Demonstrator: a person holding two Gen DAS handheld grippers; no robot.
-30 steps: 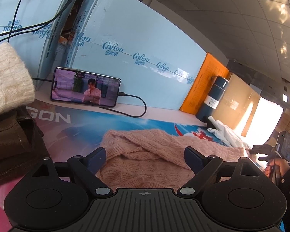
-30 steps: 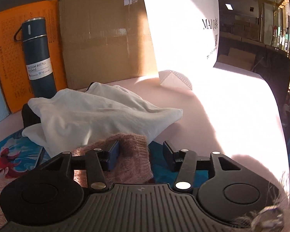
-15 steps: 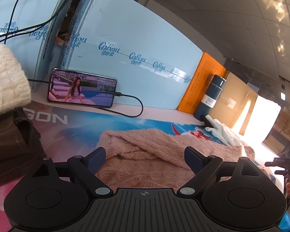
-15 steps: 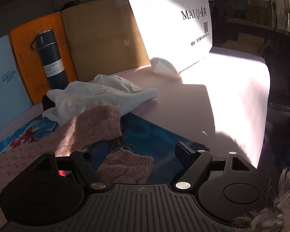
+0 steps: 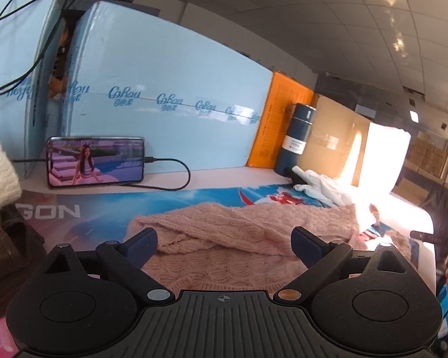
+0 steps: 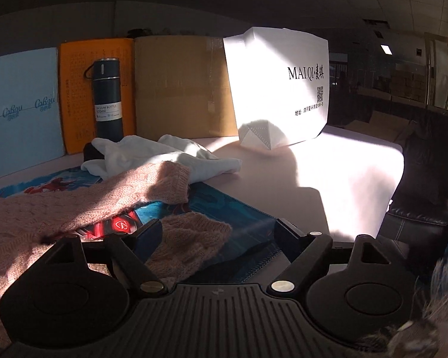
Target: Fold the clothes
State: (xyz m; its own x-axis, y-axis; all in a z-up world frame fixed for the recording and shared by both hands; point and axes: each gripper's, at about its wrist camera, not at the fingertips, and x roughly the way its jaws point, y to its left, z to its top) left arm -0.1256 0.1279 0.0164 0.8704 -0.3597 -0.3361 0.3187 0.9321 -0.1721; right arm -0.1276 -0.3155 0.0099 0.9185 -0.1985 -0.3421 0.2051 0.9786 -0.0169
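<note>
A pink knitted sweater (image 5: 239, 238) lies on a printed mat (image 5: 104, 208), its upper part folded over toward me. My left gripper (image 5: 224, 238) is open and empty above the sweater's near left part. In the right wrist view the sweater (image 6: 74, 203) spreads to the left, with one sleeve (image 6: 170, 182) lying across the mat and a cuff (image 6: 191, 241) between the fingers. My right gripper (image 6: 218, 232) is open over that cuff and not closed on it.
A phone (image 5: 95, 161) playing video leans on blue boxes (image 5: 164, 113). A dark bottle (image 6: 107, 98), a white cloth (image 6: 164, 155), cardboard (image 6: 179, 83) and a white bag (image 6: 283, 89) stand behind. Brown and cream garments (image 5: 0, 223) lie left. A black chair (image 6: 427, 179) is at right.
My right gripper opened, let go of the sleeve and pulled back toward me. The sleeve now lies on the mat. My left gripper stayed open and lifted slightly.
</note>
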